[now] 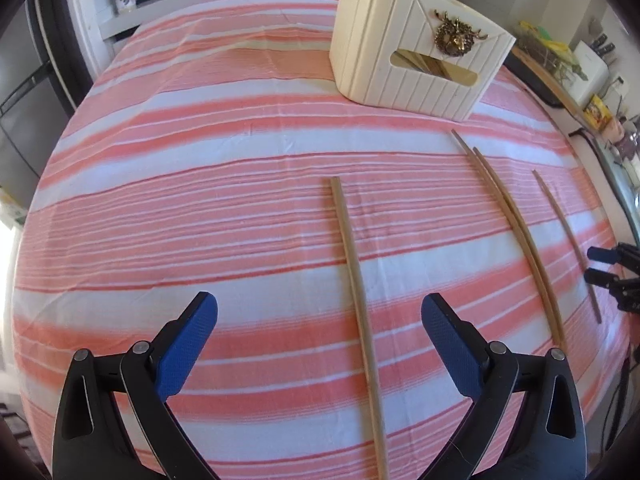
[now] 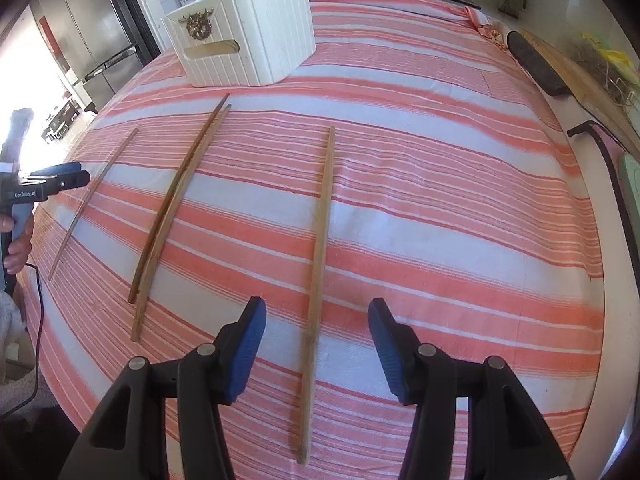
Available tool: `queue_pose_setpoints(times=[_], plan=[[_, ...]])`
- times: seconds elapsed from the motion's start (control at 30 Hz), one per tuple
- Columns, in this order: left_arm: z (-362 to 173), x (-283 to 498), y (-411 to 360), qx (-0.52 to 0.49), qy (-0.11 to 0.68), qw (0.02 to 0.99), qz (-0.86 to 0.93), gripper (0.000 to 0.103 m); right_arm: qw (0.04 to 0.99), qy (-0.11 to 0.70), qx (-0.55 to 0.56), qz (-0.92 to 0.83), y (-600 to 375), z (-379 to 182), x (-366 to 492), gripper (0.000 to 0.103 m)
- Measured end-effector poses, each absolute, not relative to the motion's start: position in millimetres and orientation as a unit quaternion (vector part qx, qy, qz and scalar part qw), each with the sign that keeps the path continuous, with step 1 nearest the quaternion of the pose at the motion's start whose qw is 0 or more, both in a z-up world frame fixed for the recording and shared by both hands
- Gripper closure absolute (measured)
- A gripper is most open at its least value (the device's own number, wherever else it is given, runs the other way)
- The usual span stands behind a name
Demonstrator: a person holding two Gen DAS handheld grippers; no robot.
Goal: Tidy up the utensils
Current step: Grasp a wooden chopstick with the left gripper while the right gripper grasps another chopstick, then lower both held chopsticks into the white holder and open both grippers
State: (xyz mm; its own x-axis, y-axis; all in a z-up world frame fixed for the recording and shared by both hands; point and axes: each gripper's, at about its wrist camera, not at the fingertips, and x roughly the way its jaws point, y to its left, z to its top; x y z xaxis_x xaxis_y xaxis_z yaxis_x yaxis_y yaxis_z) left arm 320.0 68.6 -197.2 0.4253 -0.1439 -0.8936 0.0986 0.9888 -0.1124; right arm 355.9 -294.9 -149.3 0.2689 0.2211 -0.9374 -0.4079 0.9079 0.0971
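Several wooden chopsticks lie on the striped cloth. In the left wrist view one chopstick (image 1: pixel 358 300) lies between the fingers of my open left gripper (image 1: pixel 320 312), a touching pair (image 1: pixel 516 236) lies to its right, and a thin one (image 1: pixel 568 240) lies further right. In the right wrist view a chopstick (image 2: pixel 320 264) runs between the fingers of my open right gripper (image 2: pixel 316 320); the pair (image 2: pixel 176 208) and a thin chopstick (image 2: pixel 92 200) lie to the left. A cream utensil box (image 1: pixel 416 52) with a gold emblem stands at the back, also in the right wrist view (image 2: pixel 244 36), holding wooden utensils.
The table has a pink and white striped cloth (image 1: pixel 200 200). My right gripper (image 1: pixel 612 272) shows at the right edge of the left wrist view, my left gripper (image 2: pixel 48 184) at the left edge of the right wrist view. A fridge (image 2: pixel 88 28) stands left. Boards and clutter (image 2: pixel 560 64) line the right edge.
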Motion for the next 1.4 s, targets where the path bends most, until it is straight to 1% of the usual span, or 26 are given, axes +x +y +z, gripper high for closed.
queue_pose_setpoints(times=[0.03,0.1,0.2,0.3,0.33,0.37,0.4,0.43,0.53,0.6,0.77,0.87,0.97,1.17,1.4], plan=[[-201,326,65,-0.015,0.538,0.839,-0.076,0.003,0.787,0.576,-0.09,0.201,-292,-151,360,0.049],[-207,336,57,0.003,0.551,0.831,-0.077,0.014,0.778,0.583,-0.104,0.21,-283,-157,372,0.049],[-209,351,47,0.035,0.554,0.829,-0.064,0.02,0.776,0.583,-0.115,0.209,-271,-157,392,0.049],[-208,365,41,0.038,0.559,0.826,-0.063,0.033,0.777,0.584,-0.11,0.209,-258,-158,418,0.049],[-207,368,40,0.039,0.558,0.826,-0.063,0.043,0.78,0.582,-0.109,0.204,-254,-160,427,0.056],[-205,371,38,0.04,0.556,0.828,-0.062,0.059,0.782,0.581,-0.106,0.198,-251,-162,435,0.063],[-204,372,37,0.043,0.554,0.829,-0.058,0.07,0.788,0.575,-0.109,0.189,-249,-162,442,0.077],[-203,373,37,0.042,0.554,0.829,-0.06,0.096,0.792,0.572,-0.113,0.183,-247,-162,448,0.096],[-198,367,42,0.026,0.545,0.836,-0.062,0.097,0.798,0.572,-0.083,0.171,-250,-160,457,0.097],[-183,356,48,0.014,0.522,0.85,-0.065,0.097,0.811,0.554,-0.065,0.176,-251,-145,449,0.097],[-117,319,60,-0.032,0.451,0.887,-0.095,0.098,0.854,0.472,-0.008,0.22,-264,-65,410,0.097],[-79,302,68,-0.049,0.412,0.903,-0.113,0.098,0.872,0.424,-0.002,0.242,-267,-17,381,0.097],[-53,286,70,-0.056,0.383,0.914,-0.122,0.098,0.884,0.392,-0.016,0.253,-265,14,362,0.097],[-20,286,82,-0.078,0.337,0.93,-0.127,0.098,0.908,0.341,-0.036,0.242,-264,45,353,0.097],[45,306,86,-0.099,0.281,0.946,-0.13,0.098,0.922,0.309,-0.023,0.233,-262,80,394,0.097]])
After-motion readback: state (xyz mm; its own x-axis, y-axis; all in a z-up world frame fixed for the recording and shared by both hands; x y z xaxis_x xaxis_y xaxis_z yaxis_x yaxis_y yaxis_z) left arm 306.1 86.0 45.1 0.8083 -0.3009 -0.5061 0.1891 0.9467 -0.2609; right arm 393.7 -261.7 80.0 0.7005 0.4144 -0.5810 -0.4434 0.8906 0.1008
